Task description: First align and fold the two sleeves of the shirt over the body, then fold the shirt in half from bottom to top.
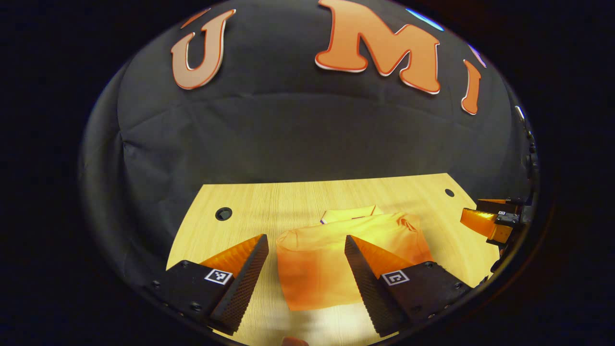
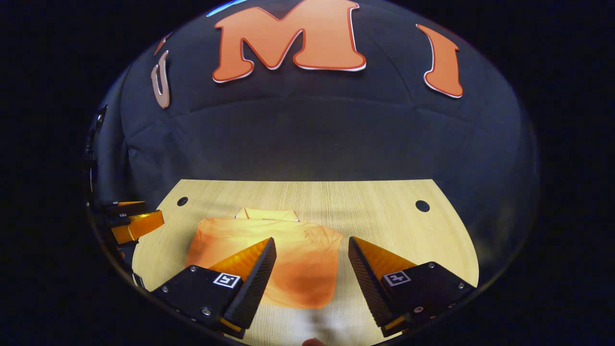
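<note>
Wooden table (image 1: 240, 197) under black cloth carries the orange shirt (image 1: 336, 254), lying as a compact rectangle with collar toward the wall; sleeves seem folded in, perhaps the half-fold too. From left to right, left gripper (image 1: 306, 274) and right gripper (image 2: 312, 274) hover above it, fingers spread, holding nothing, so the next move is likely checking or smoothing edges

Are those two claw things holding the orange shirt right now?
No. Both the left gripper and right gripper hang open above the folded shirt, fingers apart, gripping nothing.

Left gripper (image 1: 306, 242) and right gripper (image 2: 312, 245) side by side, fingers spread wide (nothing held).
</note>
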Demonstrator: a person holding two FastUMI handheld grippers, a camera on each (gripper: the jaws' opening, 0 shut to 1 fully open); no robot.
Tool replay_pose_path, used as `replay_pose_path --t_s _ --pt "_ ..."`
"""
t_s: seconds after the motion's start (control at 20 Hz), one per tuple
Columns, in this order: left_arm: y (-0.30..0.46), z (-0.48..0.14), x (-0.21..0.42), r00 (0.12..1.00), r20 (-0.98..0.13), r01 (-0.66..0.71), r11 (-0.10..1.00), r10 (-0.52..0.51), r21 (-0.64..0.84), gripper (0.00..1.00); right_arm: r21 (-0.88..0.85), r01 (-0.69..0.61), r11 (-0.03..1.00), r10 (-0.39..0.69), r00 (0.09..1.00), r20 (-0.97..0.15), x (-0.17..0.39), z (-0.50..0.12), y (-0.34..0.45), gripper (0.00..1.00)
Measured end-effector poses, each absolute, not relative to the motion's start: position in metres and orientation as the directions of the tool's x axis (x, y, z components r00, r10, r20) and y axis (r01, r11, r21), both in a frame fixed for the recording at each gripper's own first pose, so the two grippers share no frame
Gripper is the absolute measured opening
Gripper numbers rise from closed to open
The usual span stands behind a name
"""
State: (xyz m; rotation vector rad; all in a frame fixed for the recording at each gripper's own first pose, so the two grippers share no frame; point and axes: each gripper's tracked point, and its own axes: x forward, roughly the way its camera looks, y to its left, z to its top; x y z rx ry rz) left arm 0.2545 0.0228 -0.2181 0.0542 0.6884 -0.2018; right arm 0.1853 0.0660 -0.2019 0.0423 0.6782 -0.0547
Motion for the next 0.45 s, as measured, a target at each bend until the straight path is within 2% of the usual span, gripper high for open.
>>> replay_pose_path --t_s 0.15,0.45 --pt "0.018 -0.186 0.226 0.824 -0.547 0.191 0.981 -0.149 0.020 0.96 0.016 0.081 0.997 -0.059 0.839 -0.541 0.162 -0.172 0.062 0.93" --pt "0.011 -0.105 0.161 0.901 -0.400 0.190 0.982 -0.166 0.020 0.96 0.016 0.046 0.999 -0.036 0.916 -0.400 0.117 -0.109 0.063 0.93"
